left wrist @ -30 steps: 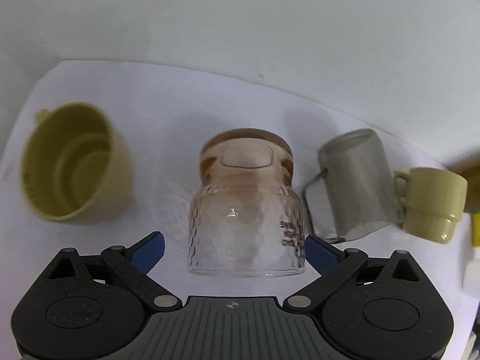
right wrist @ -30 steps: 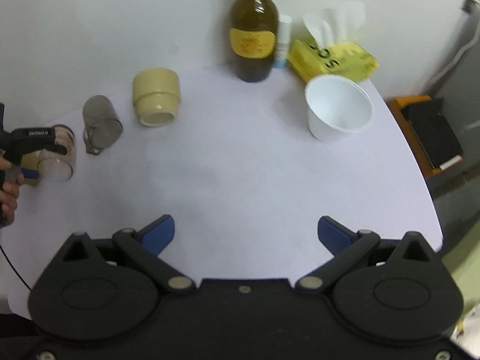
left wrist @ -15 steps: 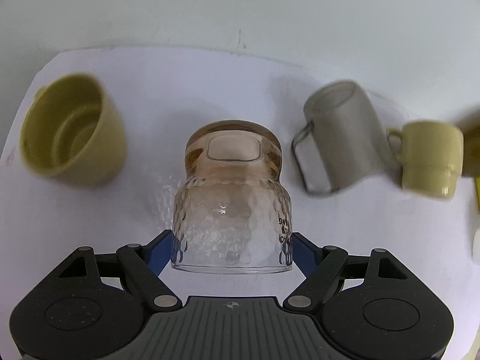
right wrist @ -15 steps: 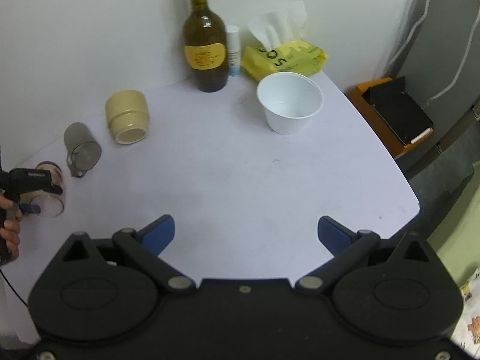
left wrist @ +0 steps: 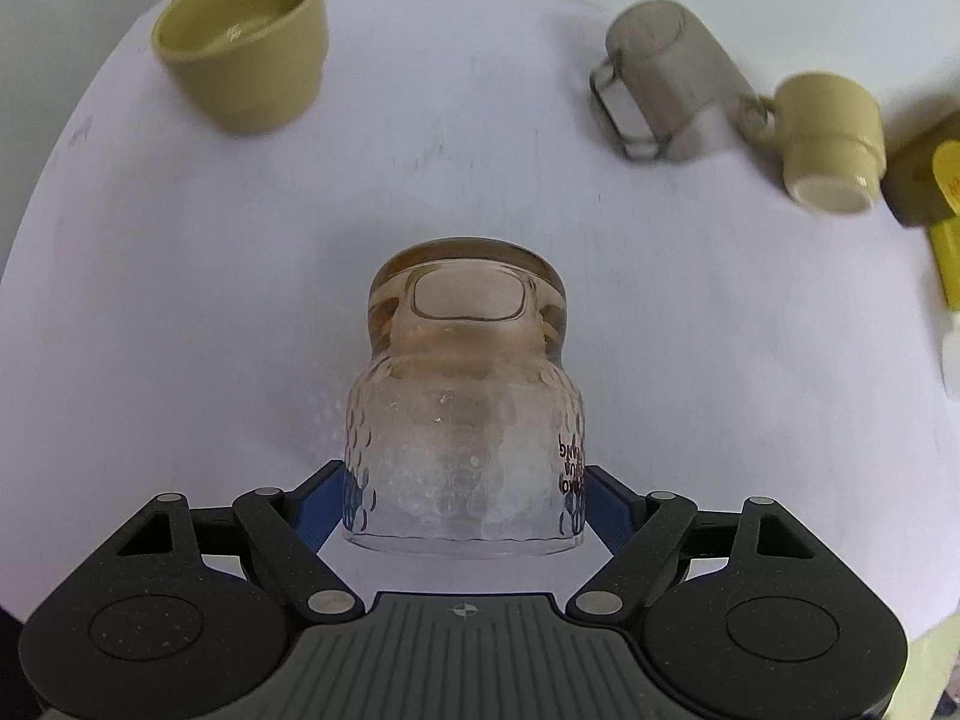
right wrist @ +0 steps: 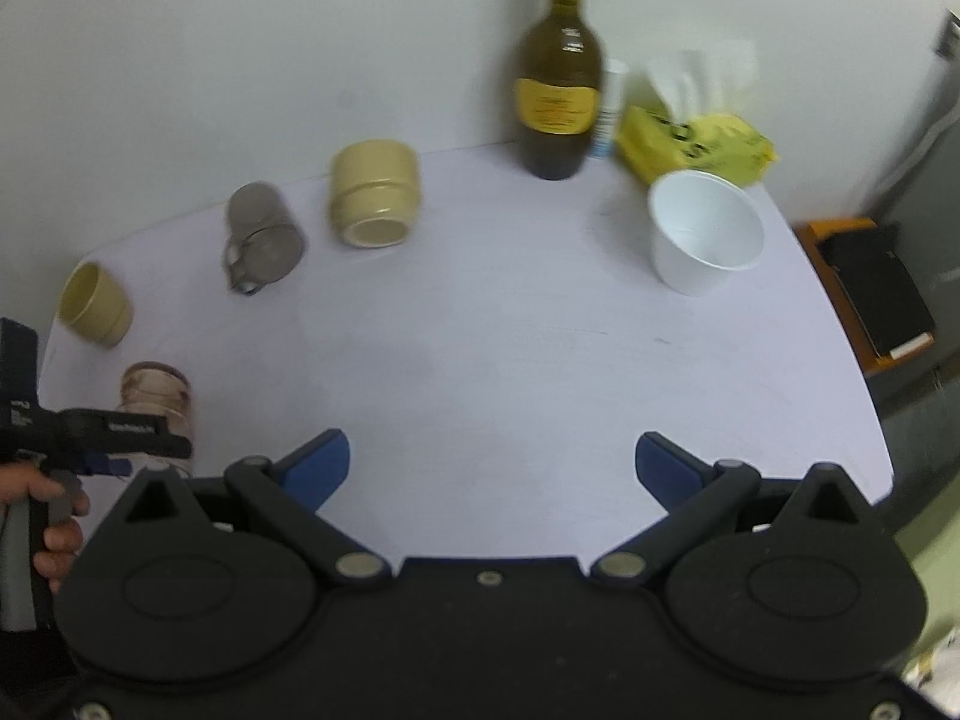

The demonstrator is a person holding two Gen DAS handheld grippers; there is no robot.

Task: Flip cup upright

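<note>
Since last frame glass (left wrist: 465, 420) reads raised off table (left wrist: 180, 330), base still uppermost | left gripper (left wrist: 465, 501) pinches it near rim; right gripper (right wrist: 489, 465) idle, spread | risk, my judgement: smooth dimpled wall slips during rotation; low grip lets it swing

Bottle (right wrist: 559, 78) stands behind white cup (right wrist: 703, 233); tissue pack (right wrist: 696, 135) beside them.
</note>
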